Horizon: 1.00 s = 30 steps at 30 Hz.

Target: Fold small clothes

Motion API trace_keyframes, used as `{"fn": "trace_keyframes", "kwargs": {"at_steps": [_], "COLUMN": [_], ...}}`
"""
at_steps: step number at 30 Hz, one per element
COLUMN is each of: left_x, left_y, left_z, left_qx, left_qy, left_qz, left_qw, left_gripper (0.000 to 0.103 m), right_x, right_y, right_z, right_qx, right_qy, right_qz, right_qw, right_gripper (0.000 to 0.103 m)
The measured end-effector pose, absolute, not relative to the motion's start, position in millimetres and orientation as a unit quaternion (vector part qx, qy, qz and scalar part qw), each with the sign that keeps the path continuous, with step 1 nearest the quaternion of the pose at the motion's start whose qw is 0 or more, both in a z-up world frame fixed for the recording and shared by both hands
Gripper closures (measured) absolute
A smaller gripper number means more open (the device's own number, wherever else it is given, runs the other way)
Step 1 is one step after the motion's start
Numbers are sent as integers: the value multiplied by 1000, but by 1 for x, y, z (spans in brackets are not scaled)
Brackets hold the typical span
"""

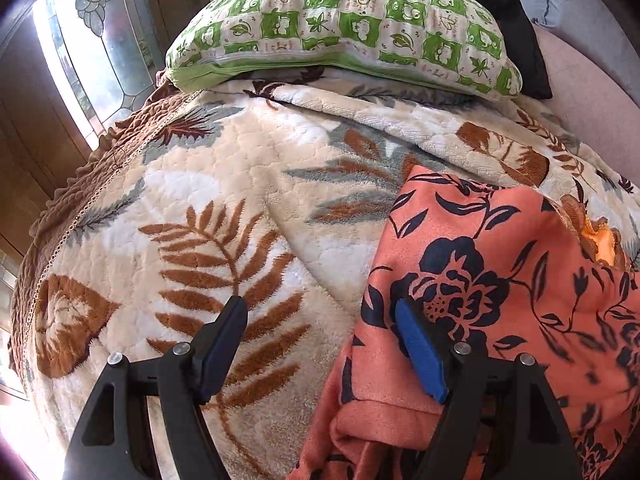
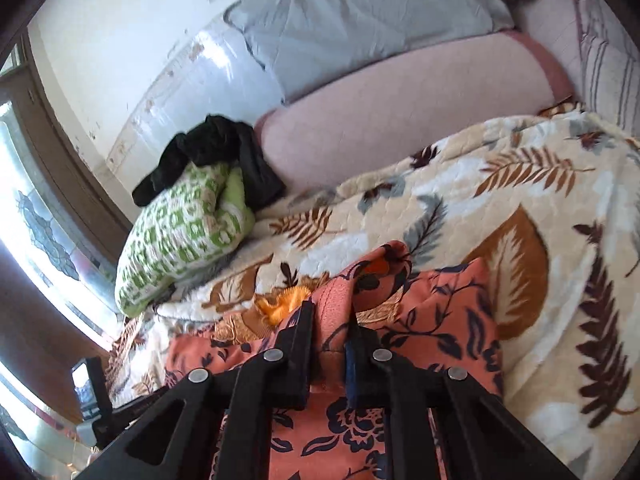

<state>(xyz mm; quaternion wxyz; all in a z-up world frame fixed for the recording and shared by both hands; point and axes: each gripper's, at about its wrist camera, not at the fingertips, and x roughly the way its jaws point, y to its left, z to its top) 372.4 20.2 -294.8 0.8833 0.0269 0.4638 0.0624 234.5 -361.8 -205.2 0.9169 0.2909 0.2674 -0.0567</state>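
An orange garment with a dark navy flower print (image 1: 500, 280) lies on a cream leaf-patterned blanket (image 1: 248, 184). My left gripper (image 1: 320, 316) is open, its left finger over the blanket and its right finger over the garment's left edge, holding nothing. In the right wrist view the same garment (image 2: 432, 320) is bunched up, with gold embroidered trim (image 2: 280, 300) showing. My right gripper (image 2: 332, 316) is shut on a raised fold of the orange garment.
A green-and-white checked pillow (image 1: 344, 24) lies at the head of the bed with a black cloth (image 2: 212, 152) on it. A pink bolster (image 2: 400, 120) and a grey pillow (image 2: 352, 20) lie along the wall. A window (image 1: 76, 60) is on the left.
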Motion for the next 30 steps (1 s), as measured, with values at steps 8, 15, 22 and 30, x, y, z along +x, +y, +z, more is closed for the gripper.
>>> {"fn": "trace_keyframes", "kwargs": {"at_steps": [8, 15, 22, 30], "left_x": [354, 331, 351, 337], "left_y": [20, 17, 18, -19], "left_z": [-286, -258, -290, -267], "left_qx": [59, 42, 59, 45], "left_qy": [449, 398, 468, 434], "left_qz": [67, 38, 34, -79], "left_qw": [889, 916, 881, 896], "left_gripper": [26, 26, 23, 23], "right_x": [183, 205, 260, 266], "right_y": [-416, -359, -332, -278], "right_z": [-259, -224, -303, -261], "right_qx": [351, 278, 264, 245], "right_qy": [388, 326, 488, 426], "right_qz": [-153, -67, -77, 46], "right_qw": [838, 901, 829, 870], "right_gripper": [91, 90, 89, 87]}}
